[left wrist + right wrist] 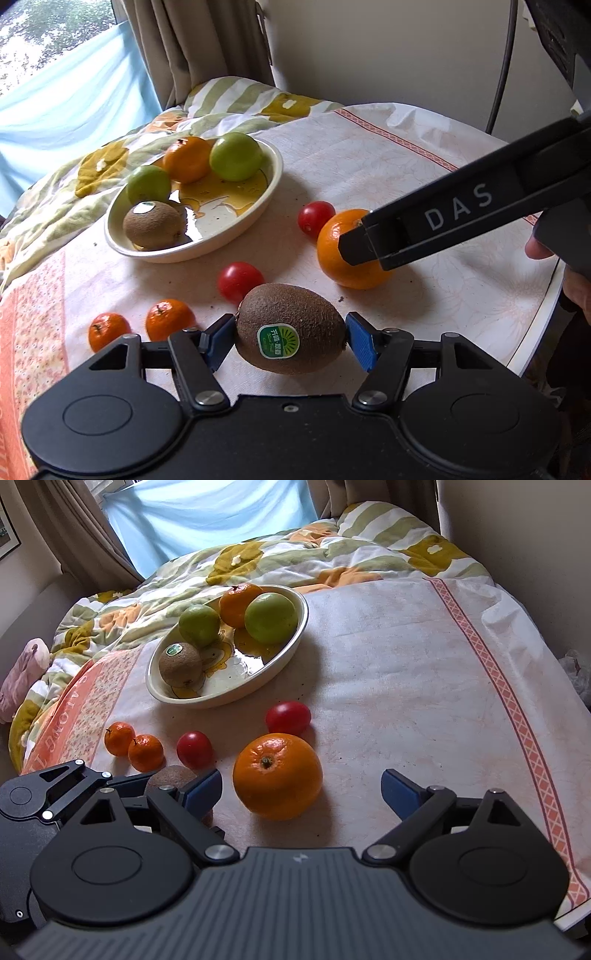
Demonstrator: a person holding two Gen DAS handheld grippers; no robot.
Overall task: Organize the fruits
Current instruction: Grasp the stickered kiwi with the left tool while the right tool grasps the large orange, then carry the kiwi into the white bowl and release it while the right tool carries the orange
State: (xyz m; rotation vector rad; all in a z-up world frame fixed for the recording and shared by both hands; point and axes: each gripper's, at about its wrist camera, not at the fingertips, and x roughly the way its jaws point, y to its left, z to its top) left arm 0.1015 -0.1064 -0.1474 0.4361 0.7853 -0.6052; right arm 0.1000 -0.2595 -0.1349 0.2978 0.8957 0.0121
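Kiwi with a green sticker (pixel 290 328), nearest the left wrist camera: lying on the cloth-covered counter (pixel 369 162), clamped end to end between the blue pads (pixel 360 341) of the left tool (pixel 290 334), both pads touching its skin

Left tool: closed on the stickered kiwi

Right tool (pixel 301 788): spread wide, nothing between its pads; the large orange (pixel 277 775) sits on the cloth just ahead of the gap, nearer the left pad, apart from both. In the left wrist view one black finger of this tool crosses in front of the orange

Large orange: on the counter, stem end up, well clear of the dish

Red tomatoes, two: one (pixel 288 717) just behind the large orange, one (pixel 194 748) to its left, close behind the held kiwi

Small mandarins, two (pixel 119 738) (pixel 145 752): side by side and touching, on the cloth at the left, in front of the dish

Cream dish (pixel 258 686) with a yellow cartoon print: on the counter behind the loose fruit. Contents: a second kiwi (pixel 180 664) at the near left with its sticker upward, two green fruits (pixel 198 625) (pixel 270 617), one orange (pixel 238 603) at the back between them

Quilt (pixel 280 557), green and yellow flower pattern: bunched beyond the counter

Pale blue cloth (pixel 207 517): hanging behind the quilt, curtains either side

Hand (pixel 543 247): partly visible at the right edge of the left wrist view, gripping the right tool's handle
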